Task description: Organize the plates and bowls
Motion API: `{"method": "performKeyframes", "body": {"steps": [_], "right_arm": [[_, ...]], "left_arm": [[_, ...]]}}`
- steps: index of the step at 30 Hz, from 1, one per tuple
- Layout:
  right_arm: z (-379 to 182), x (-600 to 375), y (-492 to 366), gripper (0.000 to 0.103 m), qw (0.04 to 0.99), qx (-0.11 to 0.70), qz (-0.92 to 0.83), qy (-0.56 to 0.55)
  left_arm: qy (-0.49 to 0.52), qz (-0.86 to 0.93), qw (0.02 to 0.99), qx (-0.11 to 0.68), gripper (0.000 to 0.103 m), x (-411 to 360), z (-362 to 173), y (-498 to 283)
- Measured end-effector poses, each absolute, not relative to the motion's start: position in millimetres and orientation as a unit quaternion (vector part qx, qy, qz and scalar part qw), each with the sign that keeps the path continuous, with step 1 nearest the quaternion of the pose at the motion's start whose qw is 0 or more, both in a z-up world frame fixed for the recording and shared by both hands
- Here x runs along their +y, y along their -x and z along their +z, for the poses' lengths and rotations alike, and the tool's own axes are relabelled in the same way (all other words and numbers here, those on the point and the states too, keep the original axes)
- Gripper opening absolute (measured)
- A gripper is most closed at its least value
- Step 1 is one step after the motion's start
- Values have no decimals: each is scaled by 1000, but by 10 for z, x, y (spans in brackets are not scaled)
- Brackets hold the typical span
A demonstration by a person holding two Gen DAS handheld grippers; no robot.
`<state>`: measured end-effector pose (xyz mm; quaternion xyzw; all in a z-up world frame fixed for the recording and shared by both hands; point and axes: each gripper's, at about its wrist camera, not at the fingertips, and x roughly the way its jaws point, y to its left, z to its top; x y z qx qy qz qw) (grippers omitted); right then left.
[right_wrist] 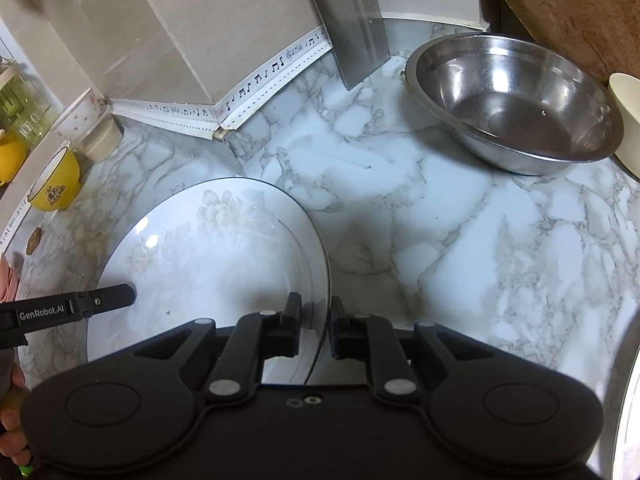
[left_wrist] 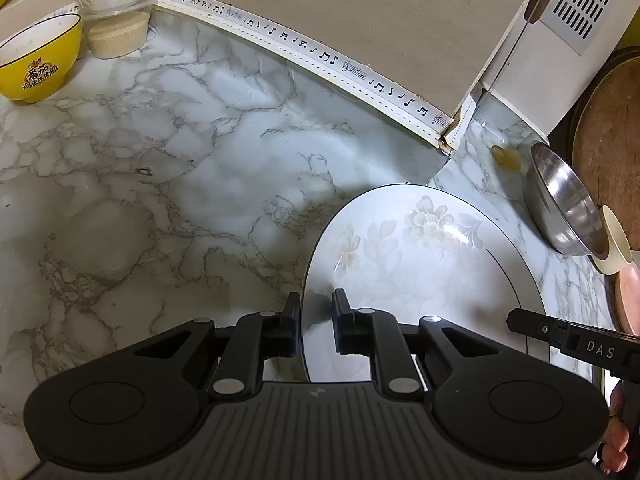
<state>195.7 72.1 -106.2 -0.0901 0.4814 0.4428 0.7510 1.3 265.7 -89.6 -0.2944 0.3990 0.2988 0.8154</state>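
- Both tongs are clenched on the rim of the floral plate (left_wrist: 420, 256): left tongs (left_wrist: 316, 312) on its left edge, right tongs (right_wrist: 316, 316) on its right edge.
- The plate sits low over the marble worktop (left_wrist: 160, 160), near the steel bowl (right_wrist: 516, 104); whether it touches, I cannot tell.
- Step in hand, I judge: carrying the plate to its place.
- Next calls for keeping both grips level and clearing the steel bowl.

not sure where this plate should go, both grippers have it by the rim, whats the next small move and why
Probably carry it on level toward the bare marble countertop and set it down there. The left gripper and right gripper are each shut on opposite rims of the floral plate, and the steel bowl sits clear, farther back.
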Motion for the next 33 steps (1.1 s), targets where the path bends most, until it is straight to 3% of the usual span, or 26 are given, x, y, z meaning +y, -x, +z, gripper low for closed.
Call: {"method": "performKeyframes", "body": {"steps": [33], "right_arm": [[-618,259,-1774,17,811,392,422,108]], "left_arm": [[177,276,870,368,16,2064,-381,-106]]}}
